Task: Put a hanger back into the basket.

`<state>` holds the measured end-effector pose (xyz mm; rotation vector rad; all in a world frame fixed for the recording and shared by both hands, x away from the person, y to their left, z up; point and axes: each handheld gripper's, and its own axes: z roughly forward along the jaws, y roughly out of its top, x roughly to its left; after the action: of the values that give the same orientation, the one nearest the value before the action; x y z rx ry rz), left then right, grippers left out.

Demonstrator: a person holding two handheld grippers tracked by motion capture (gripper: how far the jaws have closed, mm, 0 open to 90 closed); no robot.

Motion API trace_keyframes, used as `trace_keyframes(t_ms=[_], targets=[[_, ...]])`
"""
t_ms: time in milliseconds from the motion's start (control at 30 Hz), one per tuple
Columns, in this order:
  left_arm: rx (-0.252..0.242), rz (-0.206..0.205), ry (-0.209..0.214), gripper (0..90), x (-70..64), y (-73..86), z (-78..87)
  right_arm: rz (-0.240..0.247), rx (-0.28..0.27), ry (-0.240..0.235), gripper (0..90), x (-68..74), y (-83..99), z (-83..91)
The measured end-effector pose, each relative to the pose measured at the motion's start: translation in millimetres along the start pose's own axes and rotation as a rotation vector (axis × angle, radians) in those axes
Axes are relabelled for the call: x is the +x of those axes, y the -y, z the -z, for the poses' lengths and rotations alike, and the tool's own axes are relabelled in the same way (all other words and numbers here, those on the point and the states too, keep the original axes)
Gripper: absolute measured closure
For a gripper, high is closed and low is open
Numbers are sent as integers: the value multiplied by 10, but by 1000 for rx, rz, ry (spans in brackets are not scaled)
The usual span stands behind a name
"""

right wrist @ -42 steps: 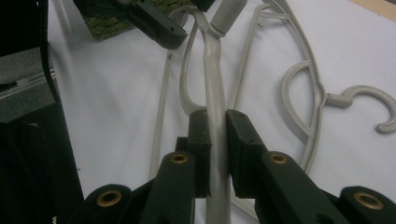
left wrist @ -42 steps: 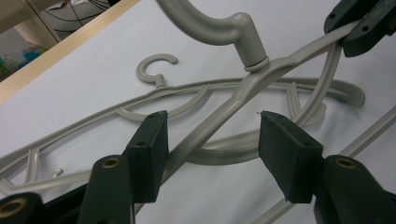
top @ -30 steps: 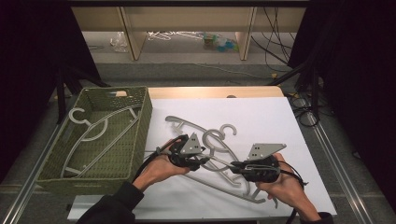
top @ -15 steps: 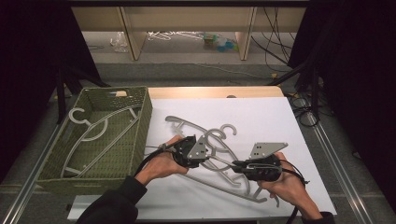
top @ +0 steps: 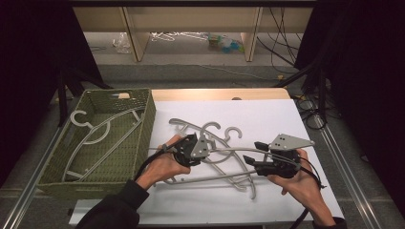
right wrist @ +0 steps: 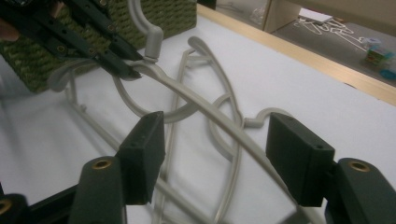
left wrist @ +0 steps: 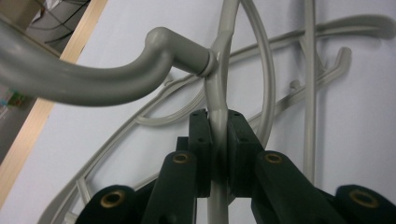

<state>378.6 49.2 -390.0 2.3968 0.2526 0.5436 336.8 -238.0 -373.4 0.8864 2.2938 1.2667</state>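
Hanger (left wrist: 218,93) being pinched by my left tongs (top: 204,151) just under hook, mid-pile on table (top: 305,119). Right tongs (top: 252,153) gaping around its arm, not yet clenching. Best to close right first, then be lifting level so tangled neighbours are dropping free before swinging toward basket (top: 143,119). Since earlier frame, left tongs turning, edging rightward; right barely moving.

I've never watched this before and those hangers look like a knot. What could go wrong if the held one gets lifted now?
The left gripper is clamped on one grey hanger just below its hook, while other hangers cross it, so they may snag and be dragged along. The right gripper stands open around an arm of a hanger without holding it, so the far end may swing or twist. The basket wall beside it could catch the hook.
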Motion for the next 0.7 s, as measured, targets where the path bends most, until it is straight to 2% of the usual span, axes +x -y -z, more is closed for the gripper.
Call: trace_keyframes(t_ms=[100, 167, 200, 433, 600, 700], targets=[[-4, 91, 12, 820, 77, 29, 39, -33, -33, 9, 359, -14, -5, 34], [-6, 127, 14, 819, 111, 42, 59, -48, -44, -4, 354, -12, -7, 38], [-8, 157, 16, 819, 132, 50, 78, -46, -42, 10, 349, -10, -7, 47], [-29, 279, 0, 819, 240, 95, 276, -30, -23, -20, 335, 75, 36, 14], [-63, 345, -10, 819, 240, 126, 490, -13, -11, -101, 318, 154, 112, -48], [-110, 399, -7, 819, 254, 167, 661, -10, 9, -142, 316, 194, 183, -92]])
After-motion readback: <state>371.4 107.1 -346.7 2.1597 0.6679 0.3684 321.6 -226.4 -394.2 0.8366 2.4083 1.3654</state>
